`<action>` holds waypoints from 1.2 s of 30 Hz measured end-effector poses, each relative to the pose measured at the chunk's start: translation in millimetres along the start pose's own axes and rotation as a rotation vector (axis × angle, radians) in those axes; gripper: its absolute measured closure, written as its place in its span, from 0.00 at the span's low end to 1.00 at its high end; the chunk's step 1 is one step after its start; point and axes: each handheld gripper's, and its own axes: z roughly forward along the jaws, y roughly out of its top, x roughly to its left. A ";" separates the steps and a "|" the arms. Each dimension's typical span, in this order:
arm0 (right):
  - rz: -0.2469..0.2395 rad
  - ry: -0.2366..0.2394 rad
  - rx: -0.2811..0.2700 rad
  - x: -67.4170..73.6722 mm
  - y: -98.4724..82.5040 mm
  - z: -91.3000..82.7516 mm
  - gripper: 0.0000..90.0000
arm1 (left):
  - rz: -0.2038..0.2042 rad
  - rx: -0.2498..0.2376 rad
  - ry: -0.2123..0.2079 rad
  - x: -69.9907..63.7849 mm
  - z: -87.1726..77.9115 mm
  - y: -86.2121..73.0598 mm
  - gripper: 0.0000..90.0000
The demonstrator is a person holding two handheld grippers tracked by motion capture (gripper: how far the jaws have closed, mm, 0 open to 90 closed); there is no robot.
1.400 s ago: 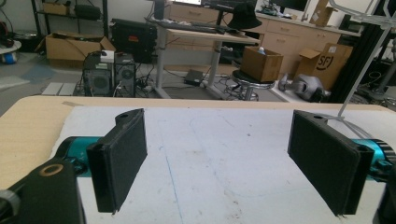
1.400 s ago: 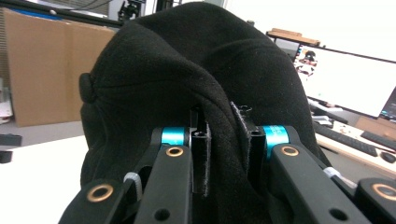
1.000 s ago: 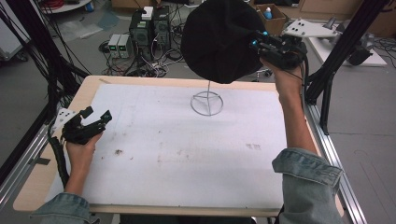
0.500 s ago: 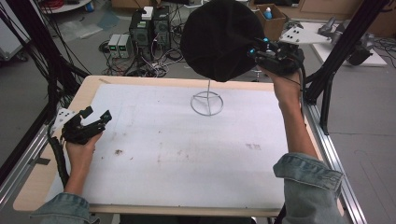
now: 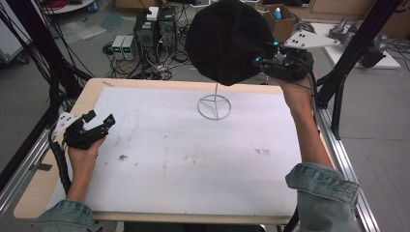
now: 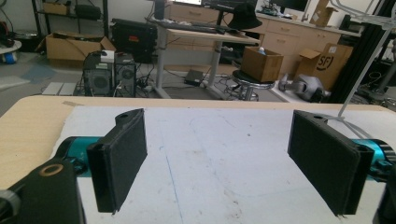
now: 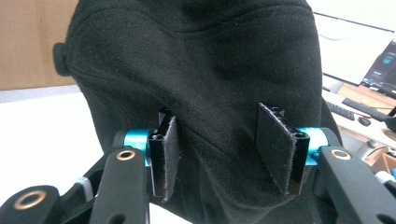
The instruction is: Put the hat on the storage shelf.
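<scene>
- Black hat (image 5: 227, 41), upper centre of high view, sits atop a thin wire stand (image 5: 214, 104) w/ ring base on the white mat (image 5: 193, 159).
- Right gripper (image 5: 265, 60) at upper right of high view, up against hat's right side.
- Right gripper view: hat fabric (image 7: 201, 93) just beyond the tips and between the jaws. Jaws spread, gap clear; no pinch seen. Contact w/ fabric: can't tell.
- Left gripper (image 5: 99, 121) at left edge of high view, low over mat, well apart from hat and stand.
- Left gripper view: jaws spread wide, nothing between them, bare mat (image 6: 210, 154) below.
- Wooden table (image 5: 43, 193) edge shows round mat. Computer boxes (image 5: 154, 29) on floor beyond, top of frame.
</scene>
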 end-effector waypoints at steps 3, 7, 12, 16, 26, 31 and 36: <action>-0.005 0.015 0.005 1.3 0.4 -1.3 0.53 | 0.000 0.000 0.000 -0.3 0.0 0.0 0.22; 0.001 0.027 0.016 4.0 1.4 -3.6 0.49 | 0.000 0.002 0.000 -0.1 0.0 0.0 0.22; -0.013 0.037 0.034 8.6 2.7 -6.3 0.46 | 0.002 0.007 0.001 0.5 0.0 -0.6 0.22; -0.015 0.048 0.038 11.2 4.0 -7.9 0.46 | -0.002 0.002 0.003 0.4 -0.1 -0.5 0.22; -0.008 0.058 0.017 22.1 3.0 -19.6 0.43 | -0.001 0.004 0.004 1.1 -0.2 -0.8 0.22; -0.004 0.059 -0.008 28.4 -5.2 -32.5 0.41 | 0.002 0.007 0.003 1.0 -0.3 -0.9 0.22; 0.015 0.050 -0.045 35.0 -17.1 -47.9 0.36 | 0.001 0.008 0.003 0.4 0.0 -1.2 0.22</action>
